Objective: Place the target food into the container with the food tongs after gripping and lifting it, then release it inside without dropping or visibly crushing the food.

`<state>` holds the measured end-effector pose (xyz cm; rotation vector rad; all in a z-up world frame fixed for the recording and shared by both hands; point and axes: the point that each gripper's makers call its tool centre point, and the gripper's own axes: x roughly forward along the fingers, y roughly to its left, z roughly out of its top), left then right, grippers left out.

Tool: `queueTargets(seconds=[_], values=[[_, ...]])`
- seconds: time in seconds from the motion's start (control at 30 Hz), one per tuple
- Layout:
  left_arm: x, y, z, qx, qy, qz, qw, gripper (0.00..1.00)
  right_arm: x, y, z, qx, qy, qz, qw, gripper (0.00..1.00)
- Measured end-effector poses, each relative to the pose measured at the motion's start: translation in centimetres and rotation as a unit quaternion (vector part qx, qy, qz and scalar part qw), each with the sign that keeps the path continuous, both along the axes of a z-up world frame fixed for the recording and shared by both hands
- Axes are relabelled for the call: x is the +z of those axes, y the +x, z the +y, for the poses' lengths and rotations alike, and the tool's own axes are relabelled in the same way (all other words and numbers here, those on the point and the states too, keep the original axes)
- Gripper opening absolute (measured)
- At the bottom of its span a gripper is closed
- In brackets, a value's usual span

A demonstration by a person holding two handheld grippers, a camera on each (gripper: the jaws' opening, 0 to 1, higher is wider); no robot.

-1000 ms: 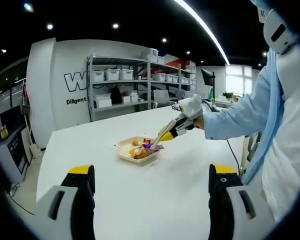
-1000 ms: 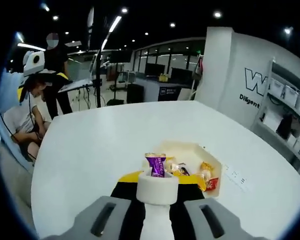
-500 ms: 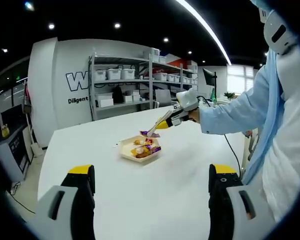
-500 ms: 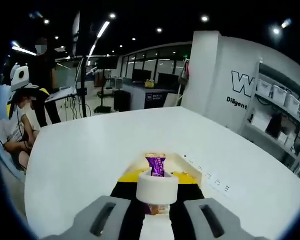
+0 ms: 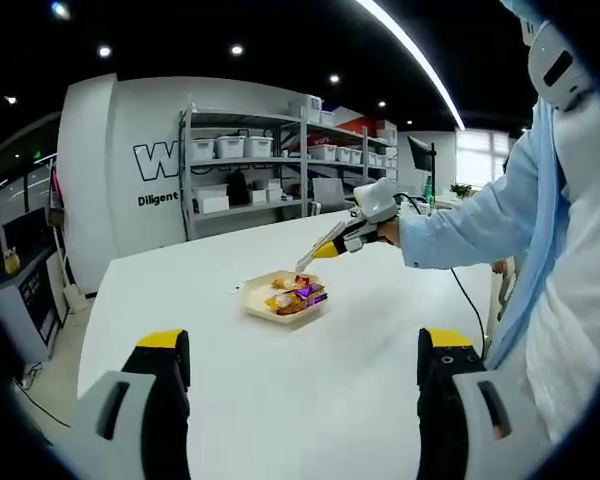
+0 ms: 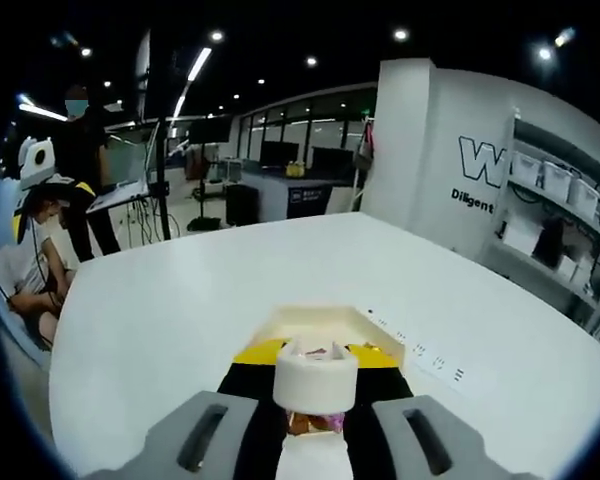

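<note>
Hovering above the cream container (image 5: 285, 298) on the white tabletop (image 5: 310, 370), the right gripper (image 5: 365, 215) clamps empty tongs (image 5: 315, 257); the purple-wrapped candy (image 5: 308, 291) lies inside. Left gripper (image 5: 300, 375) jaws gape empty.

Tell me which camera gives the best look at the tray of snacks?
The left gripper view. There the tray sits in full on the white table, wrapped snacks plainly inside, with the tongs above it. In the right gripper view the tray is mostly hidden behind the tongs, with little but its far rim showing.
</note>
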<state>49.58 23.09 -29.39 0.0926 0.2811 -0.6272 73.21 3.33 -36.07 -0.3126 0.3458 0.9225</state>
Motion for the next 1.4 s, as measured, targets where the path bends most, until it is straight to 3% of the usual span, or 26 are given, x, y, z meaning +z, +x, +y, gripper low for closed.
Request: queueTargets(seconds=[0.4, 0.67, 1.03, 1.4], values=[[-0.1, -0.2, -0.5, -0.009, -0.002, -0.001, 1.0000, 0.92, -0.3, -1.8, 0.1, 0.008, 0.004, 0.005, 0.9999, 0.13], [-0.3, -0.2, -1.4, -0.019, -0.007, -0.001, 0.9998, 0.92, -0.4, -5.3, 0.4, 0.018, 0.007, 0.012, 0.9997, 0.13], [-0.3, 0.1, -2.6, -0.034, -0.011, -0.002, 0.9994, 0.91, -0.9, -7.8, 0.1, 0.021, 0.014, 0.025, 0.9994, 0.13], [-0.7, 0.2, -3.3, -0.045, -0.015, -0.001, 0.9989, 0.91, -1.4, -11.4, 1.1, 0.050, 0.018, 0.032, 0.9981, 0.13]])
